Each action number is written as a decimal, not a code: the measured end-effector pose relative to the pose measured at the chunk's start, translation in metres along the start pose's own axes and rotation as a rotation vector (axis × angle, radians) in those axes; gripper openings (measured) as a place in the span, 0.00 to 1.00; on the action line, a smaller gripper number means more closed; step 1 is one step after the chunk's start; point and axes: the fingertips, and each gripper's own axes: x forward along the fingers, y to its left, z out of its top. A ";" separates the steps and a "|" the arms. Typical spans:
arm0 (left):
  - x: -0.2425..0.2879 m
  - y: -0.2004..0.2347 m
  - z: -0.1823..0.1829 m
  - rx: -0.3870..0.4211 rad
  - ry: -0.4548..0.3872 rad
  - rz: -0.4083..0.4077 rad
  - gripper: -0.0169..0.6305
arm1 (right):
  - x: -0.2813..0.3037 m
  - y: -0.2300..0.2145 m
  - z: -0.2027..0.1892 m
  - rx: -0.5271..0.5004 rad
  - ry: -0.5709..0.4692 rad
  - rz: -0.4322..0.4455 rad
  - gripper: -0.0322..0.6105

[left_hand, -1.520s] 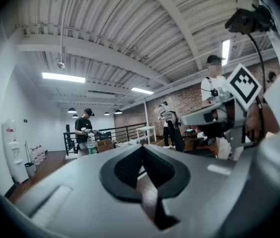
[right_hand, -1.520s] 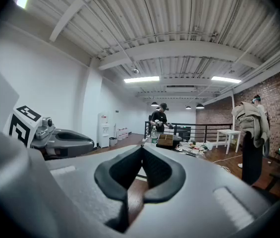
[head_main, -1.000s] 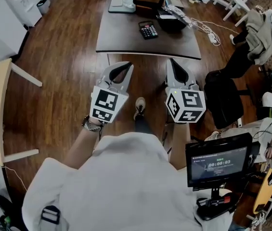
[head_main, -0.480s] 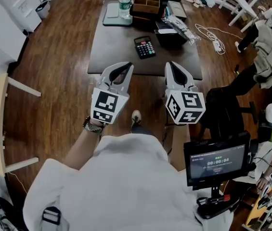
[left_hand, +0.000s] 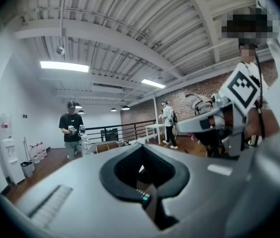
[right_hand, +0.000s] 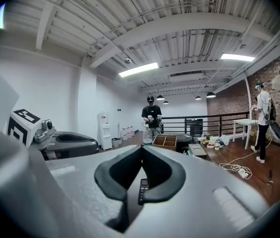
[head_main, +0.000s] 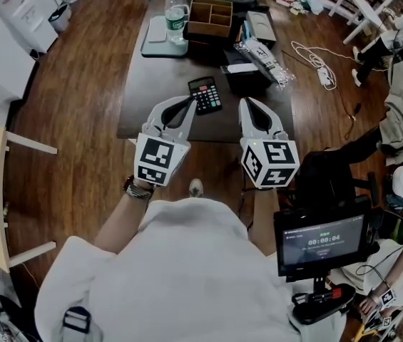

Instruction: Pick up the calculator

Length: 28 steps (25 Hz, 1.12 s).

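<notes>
The black calculator (head_main: 205, 95) lies flat on the dark table (head_main: 155, 91), near its front edge. My left gripper (head_main: 189, 100) hovers over that edge just left of the calculator, jaws shut and empty. My right gripper (head_main: 246, 103) hangs to the calculator's right, also shut on nothing. In the left gripper view the tips of the left gripper (left_hand: 142, 147) meet, and calculator keys (left_hand: 143, 198) show through the slot below. The right gripper view shows the right gripper (right_hand: 142, 148) closed, with the calculator (right_hand: 142, 189) ahead through the gap.
Farther back on the table stand a water bottle (head_main: 176, 20), a wooden compartment box (head_main: 212, 16), a grey pad (head_main: 155, 35) and a black tray (head_main: 244, 73). A black chair (head_main: 329, 173) and a monitor (head_main: 322, 237) are at my right. A person (right_hand: 152, 115) stands beyond the table.
The table and calculator have come much nearer. Both grippers, earlier over bare floor, now reach over the table's front edge on either side of the calculator. Their jaws have stayed shut.
</notes>
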 end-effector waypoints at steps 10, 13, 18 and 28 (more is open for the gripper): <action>0.081 0.031 0.007 -0.016 0.013 0.006 0.04 | 0.064 -0.050 0.014 -0.005 0.003 0.025 0.05; 0.087 0.038 -0.001 -0.023 0.038 0.006 0.04 | 0.074 -0.053 0.009 0.010 0.014 0.025 0.05; 0.091 0.053 -0.007 -0.033 0.043 0.008 0.04 | 0.083 -0.054 0.014 0.014 0.006 0.007 0.05; 0.092 0.072 -0.009 -0.053 0.042 -0.006 0.04 | 0.089 -0.048 0.015 0.026 0.009 -0.035 0.05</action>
